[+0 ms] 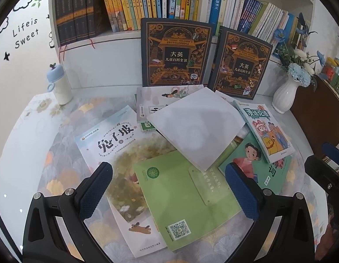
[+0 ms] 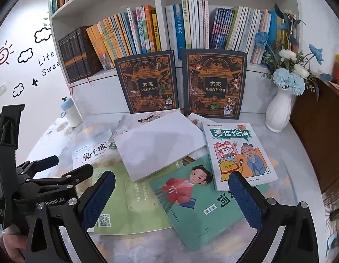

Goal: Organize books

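Observation:
Several books lie in a loose heap on the table. A light green book [image 1: 184, 199] [image 2: 127, 203] lies nearest, over a white book with a brown dog [image 1: 116, 157]. A blank white book [image 1: 195, 127] [image 2: 158, 144] tops the heap. A teal book with a girl [image 2: 195, 197] [image 1: 252, 164] and a comic-cover book [image 2: 239, 153] [image 1: 265, 129] lie to the right. My left gripper [image 1: 169, 188] is open and empty above the green book. My right gripper [image 2: 171, 197] is open and empty above the teal book. The left gripper also shows in the right wrist view [image 2: 57, 171].
Two dark encyclopedia volumes [image 1: 176, 52] [image 2: 215, 83] lean upright against the bookshelf [image 2: 158, 22] at the back. A white vase with blue flowers [image 2: 281, 107] [image 1: 285, 96] stands at the right. A white bottle with a blue cap [image 1: 59, 83] [image 2: 70, 111] stands at the left.

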Demonstrator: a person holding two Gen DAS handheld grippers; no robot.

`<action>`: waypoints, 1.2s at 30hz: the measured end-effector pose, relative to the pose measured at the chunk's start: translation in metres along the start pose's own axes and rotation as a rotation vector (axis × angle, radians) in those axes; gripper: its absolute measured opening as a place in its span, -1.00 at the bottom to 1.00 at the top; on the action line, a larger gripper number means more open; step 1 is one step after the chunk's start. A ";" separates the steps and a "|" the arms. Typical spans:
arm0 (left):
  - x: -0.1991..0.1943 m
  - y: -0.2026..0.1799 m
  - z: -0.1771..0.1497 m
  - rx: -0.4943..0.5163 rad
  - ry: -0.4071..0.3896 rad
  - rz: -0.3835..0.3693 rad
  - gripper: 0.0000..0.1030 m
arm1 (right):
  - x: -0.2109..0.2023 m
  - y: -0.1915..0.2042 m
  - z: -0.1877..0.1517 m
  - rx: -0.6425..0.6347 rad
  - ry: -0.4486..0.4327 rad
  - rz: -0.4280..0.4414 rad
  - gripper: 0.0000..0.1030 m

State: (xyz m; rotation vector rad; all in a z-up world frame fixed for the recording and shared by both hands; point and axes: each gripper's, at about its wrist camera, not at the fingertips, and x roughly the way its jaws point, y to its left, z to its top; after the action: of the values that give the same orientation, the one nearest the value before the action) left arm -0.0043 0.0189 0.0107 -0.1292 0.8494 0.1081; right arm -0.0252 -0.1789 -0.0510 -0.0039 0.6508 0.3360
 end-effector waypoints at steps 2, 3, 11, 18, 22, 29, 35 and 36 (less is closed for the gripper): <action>-0.001 0.002 0.001 -0.005 -0.005 0.001 0.99 | 0.000 -0.005 0.001 0.021 0.005 0.015 1.00; -0.002 0.002 0.002 -0.007 -0.009 0.001 0.99 | 0.000 -0.007 0.001 0.037 0.010 0.029 1.00; -0.008 0.013 0.008 -0.017 -0.051 0.013 0.98 | -0.003 -0.008 0.003 0.089 0.020 0.145 1.00; -0.016 0.021 0.009 -0.047 -0.088 -0.025 0.98 | -0.008 -0.042 0.003 0.143 0.003 0.098 1.00; -0.014 0.004 0.005 -0.012 -0.095 -0.009 0.98 | 0.013 -0.067 -0.003 0.130 0.088 0.035 1.00; 0.028 -0.062 -0.003 0.017 -0.056 -0.063 0.98 | 0.069 -0.141 -0.007 0.206 0.191 0.088 1.00; 0.088 -0.150 0.009 0.062 0.010 -0.095 0.98 | 0.125 -0.228 -0.021 0.323 0.197 0.051 0.94; 0.096 -0.162 0.008 0.087 0.014 -0.083 0.98 | 0.135 -0.238 -0.025 0.362 0.200 0.124 0.90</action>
State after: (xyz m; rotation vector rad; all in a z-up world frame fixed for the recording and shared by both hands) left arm 0.0884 -0.1352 -0.0447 -0.0838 0.8599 -0.0071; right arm 0.1332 -0.3658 -0.1754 0.3540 0.9055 0.3362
